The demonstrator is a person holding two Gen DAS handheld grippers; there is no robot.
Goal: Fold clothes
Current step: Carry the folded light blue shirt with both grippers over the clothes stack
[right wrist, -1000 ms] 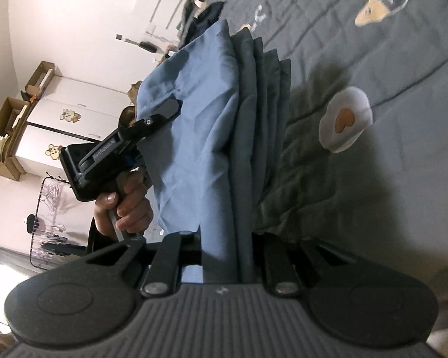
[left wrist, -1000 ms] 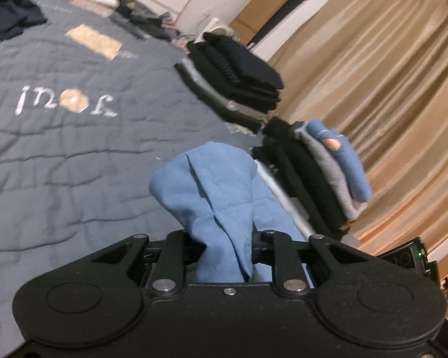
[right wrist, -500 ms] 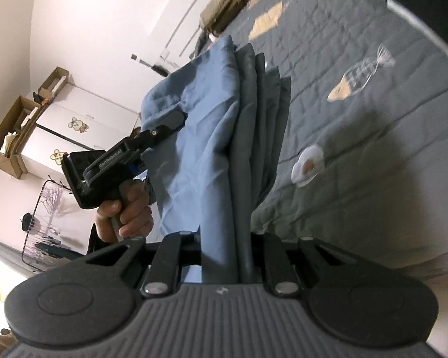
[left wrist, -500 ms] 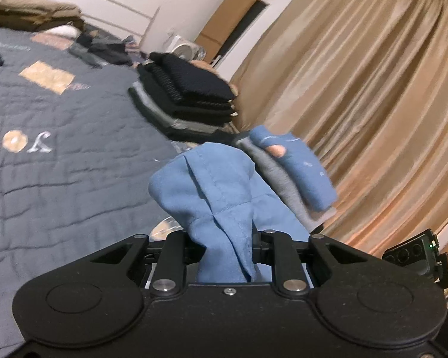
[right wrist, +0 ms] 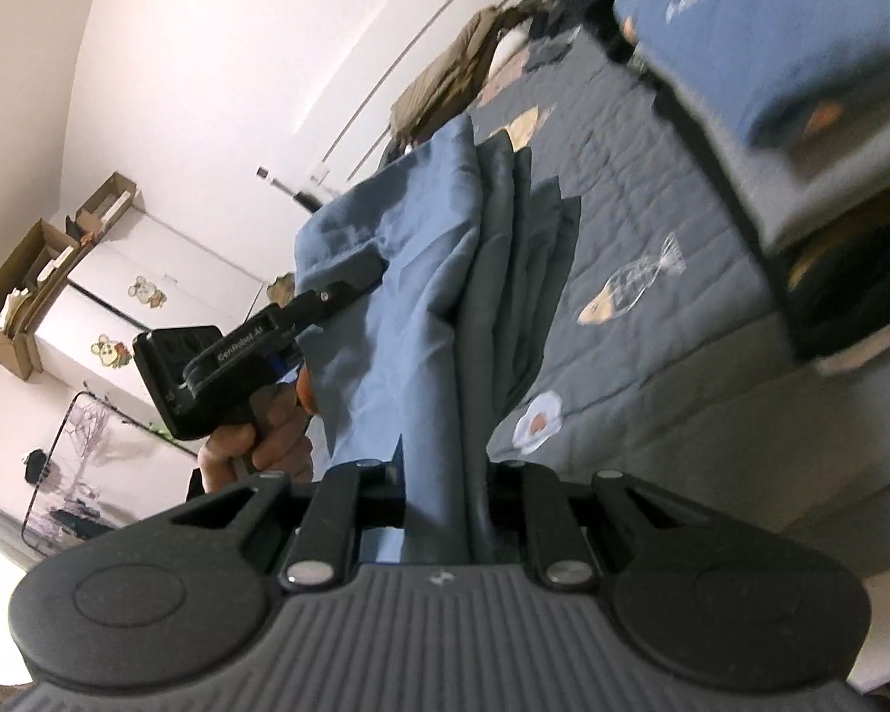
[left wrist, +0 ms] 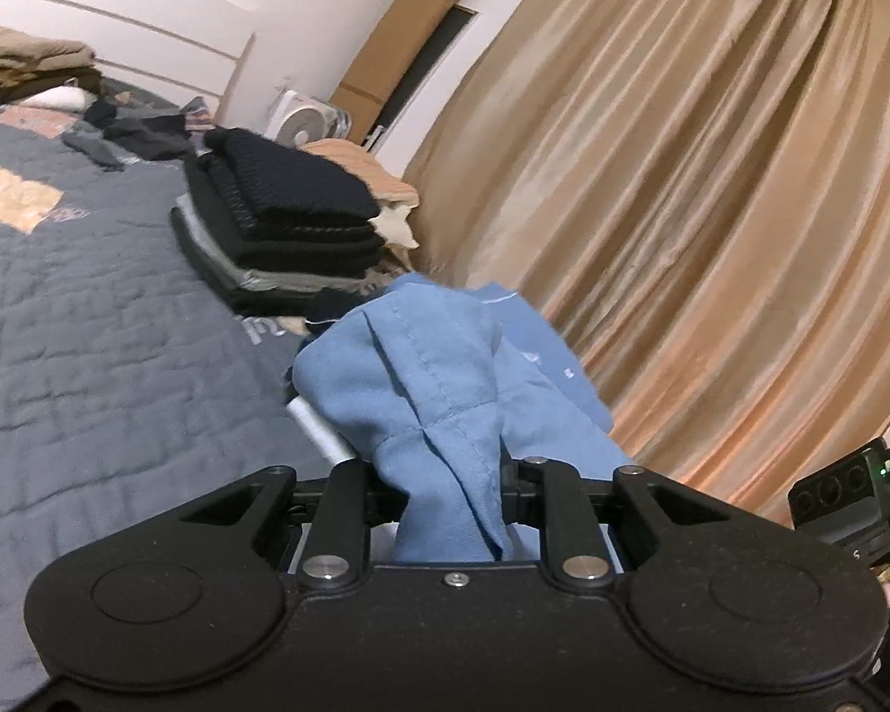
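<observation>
Both grippers, left (left wrist: 451,504) and right (right wrist: 445,498), are clamped on the folded blue garment (right wrist: 439,296), carried aloft between them with its long axis spanning gripper to gripper, while the stack (right wrist: 813,118) looms upper right of the right view, nearer the right gripper.

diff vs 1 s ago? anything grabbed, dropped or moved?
Both grippers carried the folded blue garment across the bed toward the stack topped by a blue folded item, now close in the right wrist view. Nothing grabbed or released: left gripper and right gripper stay clamped on the garment; the dark pile is unmoved.
</observation>
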